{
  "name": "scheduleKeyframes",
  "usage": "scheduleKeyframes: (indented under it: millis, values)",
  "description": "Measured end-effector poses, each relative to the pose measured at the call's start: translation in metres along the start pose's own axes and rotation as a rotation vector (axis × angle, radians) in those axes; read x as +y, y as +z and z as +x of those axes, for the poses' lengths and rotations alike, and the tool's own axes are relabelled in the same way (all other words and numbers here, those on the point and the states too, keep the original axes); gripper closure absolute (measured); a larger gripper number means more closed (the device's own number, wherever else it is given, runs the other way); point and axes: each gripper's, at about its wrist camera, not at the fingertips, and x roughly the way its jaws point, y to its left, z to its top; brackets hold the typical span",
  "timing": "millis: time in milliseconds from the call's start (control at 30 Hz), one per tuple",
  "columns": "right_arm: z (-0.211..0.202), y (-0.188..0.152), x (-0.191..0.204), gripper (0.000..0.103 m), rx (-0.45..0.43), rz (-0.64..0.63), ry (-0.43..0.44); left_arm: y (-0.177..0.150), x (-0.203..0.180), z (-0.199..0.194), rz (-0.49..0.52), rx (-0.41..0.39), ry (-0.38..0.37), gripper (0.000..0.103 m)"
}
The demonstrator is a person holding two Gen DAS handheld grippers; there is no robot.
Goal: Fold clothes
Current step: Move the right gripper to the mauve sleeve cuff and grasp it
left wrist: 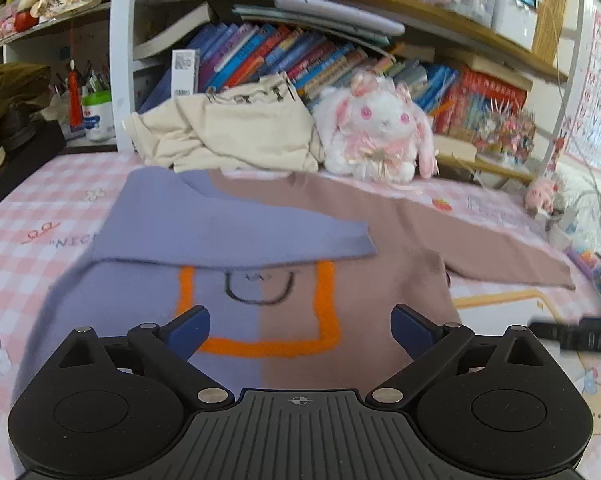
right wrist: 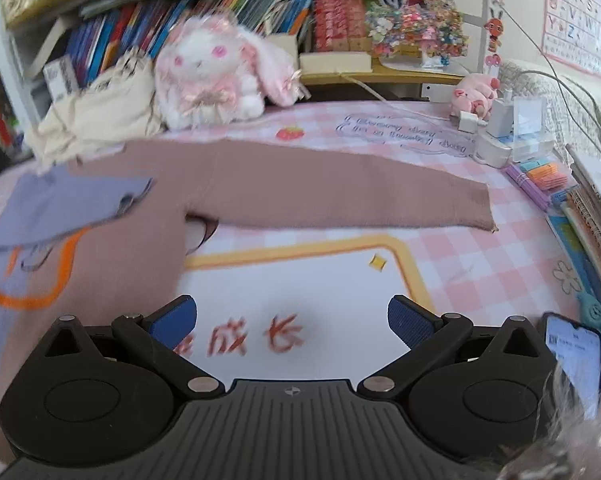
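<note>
status: fold roughly one step in, most still to do.

sweater [left wrist: 284, 304] lies flat on the pink checked mat [left wrist: 32, 208], half purple, half brown, orange outline on the chest. neckline points toward the bookshelf [left wrist: 340, 52], hem toward the cameras.

done: purple sleeve [left wrist: 228, 232] is folded across the chest, cuff ending near the centre line. it covers the top of the orange outline. lies reasonably flat, one crease along its lower edge.

not done: brown sleeve [right wrist: 340, 188] is fully stretched out sideways on the mat, cuff near the stationery at the mat's edge. body isn't folded either, hem end flat and full length.

left gripper [left wrist: 300, 332] hovers over the lower chest, fingers spread wide, holding nothing. right gripper [right wrist: 292, 324] hovers over bare mat just beside the sweater's brown side, below the outstretched sleeve, fingers also spread, empty.

my read: next is the brown sleeve across to mirror the purple one, and the right gripper is the closer one to it. then fold the body hem to neck, maybe sides in first.

clutter: cream garment [left wrist: 236, 132] and plush rabbit [left wrist: 380, 132] sit just beyond the neckline. cream piece touches or overlaps the collar edge, can't tell which. phone [right wrist: 572, 352] lies at the mat's near right corner, well clear of the sleeve.
</note>
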Motion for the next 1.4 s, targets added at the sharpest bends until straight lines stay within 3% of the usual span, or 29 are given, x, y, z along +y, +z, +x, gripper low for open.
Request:
scheduleKeyframes:
  millis: [267, 367, 667, 833, 1000, 1100, 1233, 1400]
  values:
    - [0.023, 0.017, -0.033, 0.0, -0.009, 0.012, -0.014, -0.009, -0.025, -0.007, -0.007, 0.036, 0.071, 0.004]
    - [0.03, 0.02, -0.044, 0.0, 0.0, 0.04, -0.022, -0.008, -0.028, -0.007, -0.02, 0.053, 0.055, 0.004]
    - [0.052, 0.038, -0.077, 0.0, 0.021, 0.132, -0.085, 0.006, -0.036, -0.002, -0.006, -0.038, 0.052, 0.004]
    - [0.064, 0.054, -0.105, 0.0, 0.043, 0.223, -0.096, 0.007, -0.027, 0.008, -0.102, 0.032, 0.078, 0.004]
    - [0.075, 0.069, -0.14, 0.0, 0.073, 0.381, -0.06, 0.006, -0.023, 0.008, -0.086, 0.079, 0.11, 0.004]
    - [0.08, 0.074, -0.151, 0.003, 0.084, 0.399, -0.07, 0.004, -0.029, 0.005, -0.035, 0.082, 0.11, 0.004]
    - [0.083, 0.076, -0.161, 0.02, 0.088, 0.41, -0.091, 0.001, -0.038, 0.004, 0.022, 0.094, 0.118, 0.004]
    - [0.084, 0.074, -0.166, 0.032, 0.063, 0.409, -0.098, 0.0, -0.038, 0.002, 0.024, 0.096, 0.121, 0.004]
